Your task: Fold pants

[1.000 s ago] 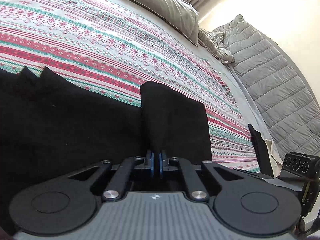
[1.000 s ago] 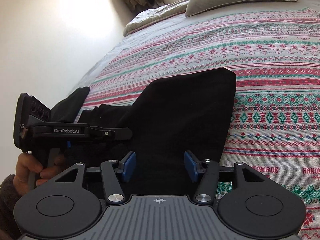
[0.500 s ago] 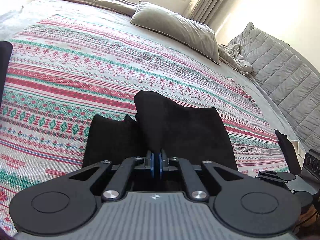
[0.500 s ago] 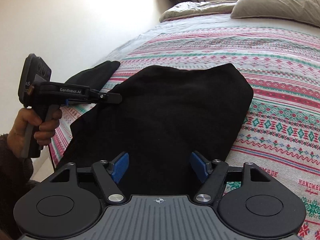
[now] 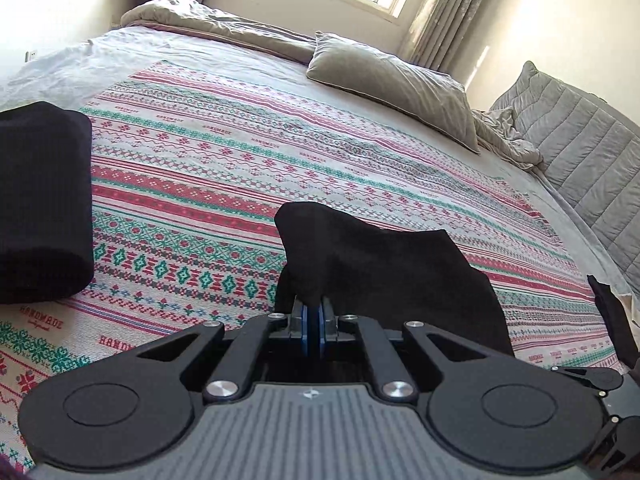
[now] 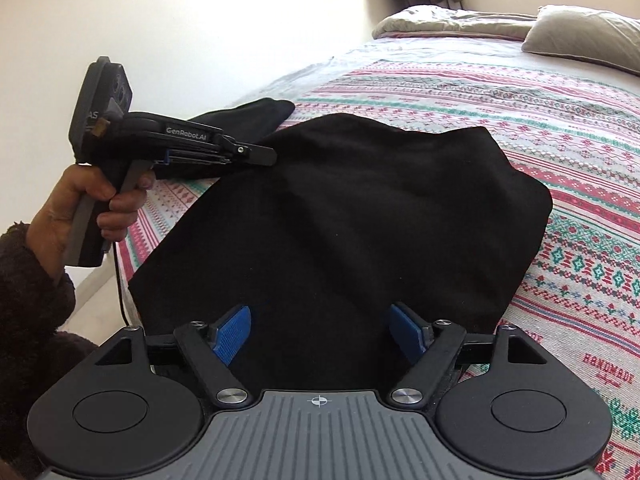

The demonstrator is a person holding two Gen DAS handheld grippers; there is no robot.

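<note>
Since a second ago the left wrist view has swung round and lifted, so that far more of the bed shows beyond its jaws, and the blue pads of the right gripper [image 6: 320, 334] have spread from a middling gap to a wide one. Its jaws are opening at this moment, with the black pants [image 6: 360, 216] lying under and ahead of them, the cloth passing between the pads but pressed by neither. The left gripper [image 5: 313, 326] is clamped tight on a pinch of the same pants [image 5: 384, 268], the fabric rising out of its pads into a peaked fold just ahead of it and spreading off to its right. From the right wrist, that left gripper [image 6: 262, 157] appears up and to the left of the open jaws, held by a hand [image 6: 86, 204] in a dark fuzzy sleeve [image 6: 28, 300], its tip meeting the upper left edge of the cloth. The pants lie over the near corner of a striped bedspread [image 5: 240, 184] patterned in red, green and white (the word HANDMADE is woven into it). Well to the left of the closed gripper sits another dark folded bundle [image 5: 40, 208] on the spread. Far ahead of both grippers lies a grey pillow [image 5: 392, 84], with a rumpled grey duvet [image 5: 208, 20] beyond it, and a quilted grey headboard [image 5: 580, 152] runs along the right side.
</note>
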